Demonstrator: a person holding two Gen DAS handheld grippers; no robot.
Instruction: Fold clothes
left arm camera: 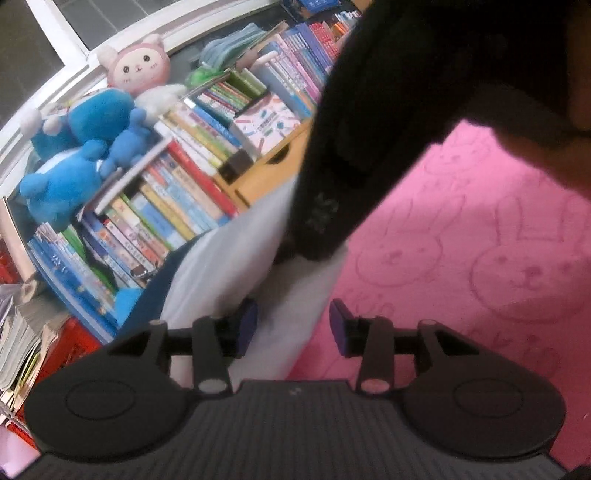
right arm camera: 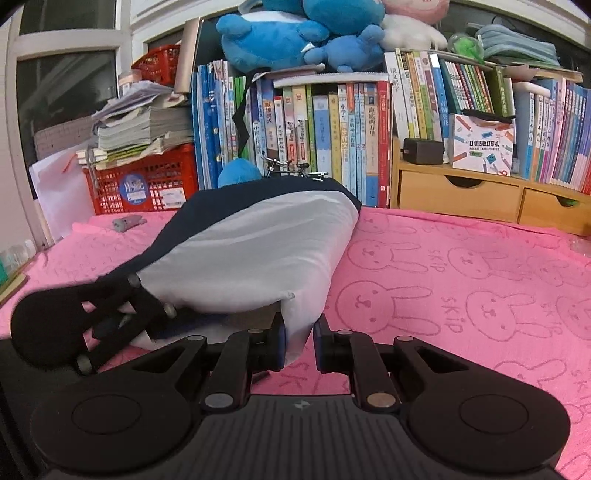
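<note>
A grey-white garment with navy panels (right arm camera: pixel 251 254) lies bunched on the pink rabbit-print cover (right arm camera: pixel 461 280). My right gripper (right arm camera: pixel 300 345) is shut on the garment's near white corner, which hangs pinched between the pads. My left gripper (right arm camera: pixel 151 295) sits at the garment's left edge, beside the navy part. In the left wrist view, the left gripper (left arm camera: pixel 294 328) stands open, its blue pads apart over the white cloth (left arm camera: pixel 229 258), pressing on nothing. A blurred black shape (left arm camera: pixel 369 129) with a hand (left arm camera: pixel 546 155) behind it fills that view's upper right; it looks like the right gripper's body.
Behind the cover stands a row of books (right arm camera: pixel 332 129) with blue and pink plush toys (right arm camera: pixel 295 33) on top. A red crate (right arm camera: pixel 144 184) with stacked papers sits at the back left, a wooden drawer unit (right arm camera: pixel 461 192) at the back right. A small grey item (right arm camera: pixel 127 222) lies far left.
</note>
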